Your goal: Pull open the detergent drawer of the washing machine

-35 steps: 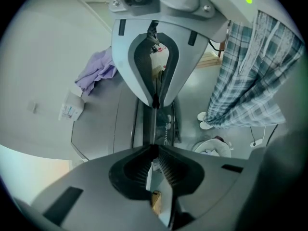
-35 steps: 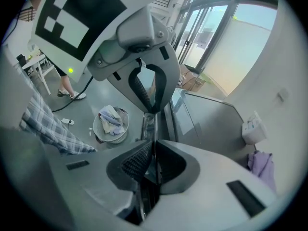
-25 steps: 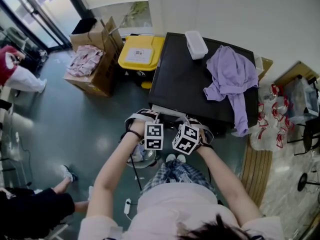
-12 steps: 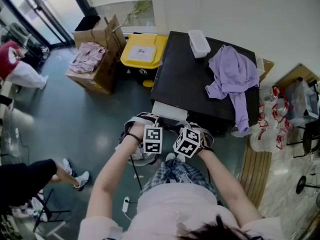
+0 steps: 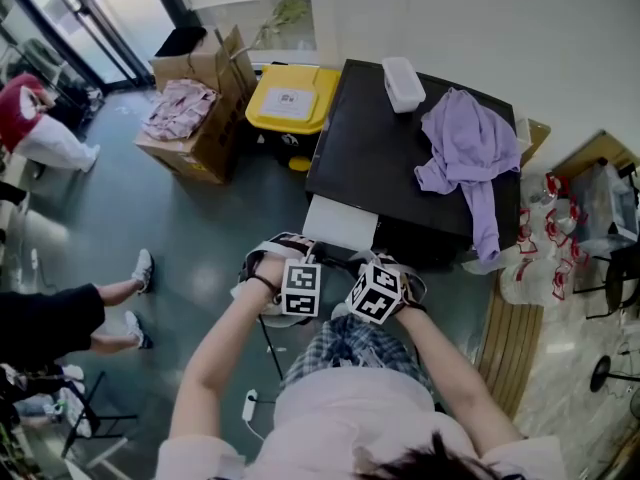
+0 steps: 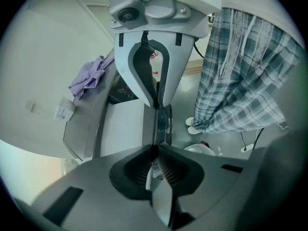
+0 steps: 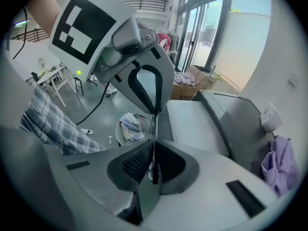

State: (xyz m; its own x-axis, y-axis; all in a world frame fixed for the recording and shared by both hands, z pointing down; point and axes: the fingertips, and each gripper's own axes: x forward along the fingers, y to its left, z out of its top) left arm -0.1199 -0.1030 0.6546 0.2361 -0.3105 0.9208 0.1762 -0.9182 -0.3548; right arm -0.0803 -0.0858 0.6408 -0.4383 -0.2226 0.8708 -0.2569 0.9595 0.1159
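Observation:
The black-topped washing machine (image 5: 400,168) stands ahead of me. Its white detergent drawer (image 5: 340,222) juts out from the front left corner. My left gripper (image 5: 303,255) and right gripper (image 5: 370,260) sit side by side at the drawer's near end, both shut on its thin front panel. In the left gripper view the panel (image 6: 162,121) runs edge-on between the closed pads of the left gripper (image 6: 154,128), with the drawer's white top (image 6: 122,129) beyond. The right gripper (image 7: 154,129) pinches the same panel, and the drawer (image 7: 192,124) stretches away to the machine.
A lavender garment (image 5: 462,148) and a white box (image 5: 403,83) lie on the machine's top. A yellow bin (image 5: 288,103) and a cardboard box of clothes (image 5: 190,118) stand to the left. A basin of laundry (image 7: 131,126) sits on the floor below my hands. People's legs show at far left.
Both grippers have drawn back toward me, still shut on the front panel. The white drawer now sticks out farther from the machine.

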